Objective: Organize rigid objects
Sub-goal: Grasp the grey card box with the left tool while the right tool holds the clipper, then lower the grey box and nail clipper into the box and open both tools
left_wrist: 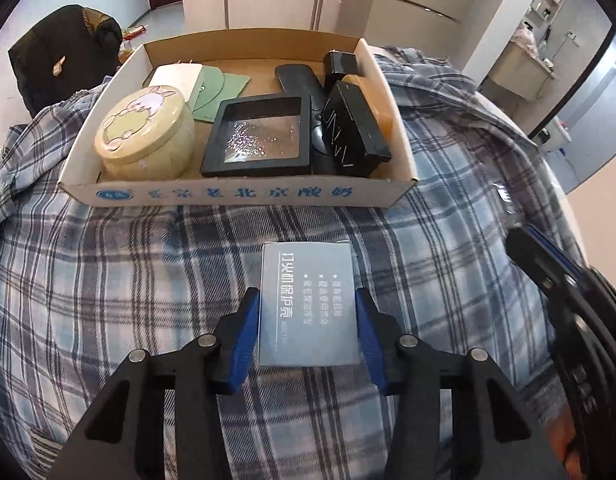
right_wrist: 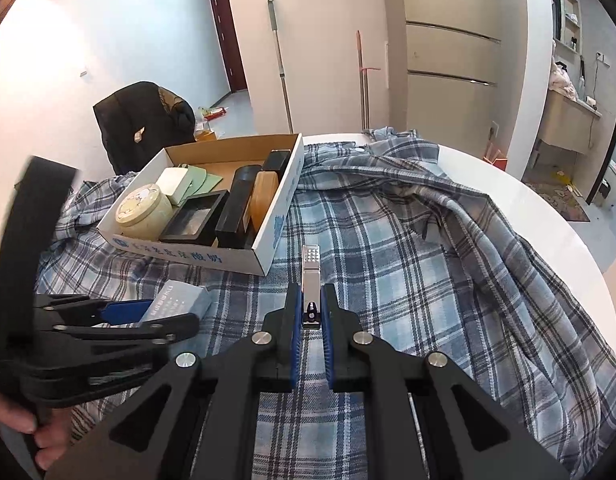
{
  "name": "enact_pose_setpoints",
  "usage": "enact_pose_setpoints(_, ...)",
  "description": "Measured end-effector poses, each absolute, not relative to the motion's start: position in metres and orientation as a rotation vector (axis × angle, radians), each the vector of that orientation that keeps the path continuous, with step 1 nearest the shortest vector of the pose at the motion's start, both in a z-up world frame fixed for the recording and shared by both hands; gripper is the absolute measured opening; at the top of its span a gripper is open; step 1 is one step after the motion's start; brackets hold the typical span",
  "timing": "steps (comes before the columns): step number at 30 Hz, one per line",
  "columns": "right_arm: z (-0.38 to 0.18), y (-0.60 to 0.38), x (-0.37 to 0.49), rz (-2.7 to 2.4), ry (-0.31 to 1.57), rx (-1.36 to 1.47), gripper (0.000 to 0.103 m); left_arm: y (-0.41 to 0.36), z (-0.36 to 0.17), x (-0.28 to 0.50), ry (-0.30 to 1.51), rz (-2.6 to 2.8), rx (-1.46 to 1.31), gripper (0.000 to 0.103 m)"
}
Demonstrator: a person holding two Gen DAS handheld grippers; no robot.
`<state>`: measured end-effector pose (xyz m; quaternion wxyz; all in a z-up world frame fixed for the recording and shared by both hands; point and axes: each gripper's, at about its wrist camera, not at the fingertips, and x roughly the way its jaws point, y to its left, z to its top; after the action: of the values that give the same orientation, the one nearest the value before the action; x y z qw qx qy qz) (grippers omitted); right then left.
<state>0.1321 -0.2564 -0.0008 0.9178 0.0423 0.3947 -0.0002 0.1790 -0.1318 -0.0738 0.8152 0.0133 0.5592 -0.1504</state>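
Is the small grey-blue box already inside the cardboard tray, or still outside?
Outside. The small grey-blue box sits clamped in the left gripper, over the plaid cloth, short of the cardboard tray.

1 cardboard tray (left_wrist: 244,194) holds 1 round cream tin (left_wrist: 146,132), 1 black frame box (left_wrist: 260,136), 1 white box (left_wrist: 176,76), 1 green envelope (left_wrist: 220,88) and 1 amber block (right_wrist: 264,196). Outside: 1 grey box (left_wrist: 308,304), 1 nail clipper (right_wrist: 311,284), 2 hand-held grippers.
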Motion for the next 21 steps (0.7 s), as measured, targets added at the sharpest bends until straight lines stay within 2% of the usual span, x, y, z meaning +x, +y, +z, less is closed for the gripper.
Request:
enact_pose_setpoints(14, -0.007, -0.254, 0.135, 0.011, 0.839, 0.091, 0.009, -0.124, -0.083, 0.152, 1.18, -0.338, 0.14, 0.049)
enact_pose_setpoints(18, -0.007, -0.253, 0.134, 0.017, 0.839, 0.089, 0.009, -0.13, -0.081, 0.147, 1.139, -0.342, 0.208, 0.049)
enact_pose_setpoints(21, -0.006, -0.254, 0.134, 0.018, 0.833, 0.095, 0.009, -0.127, -0.06, 0.138, 1.006, -0.346, 0.231, 0.049)
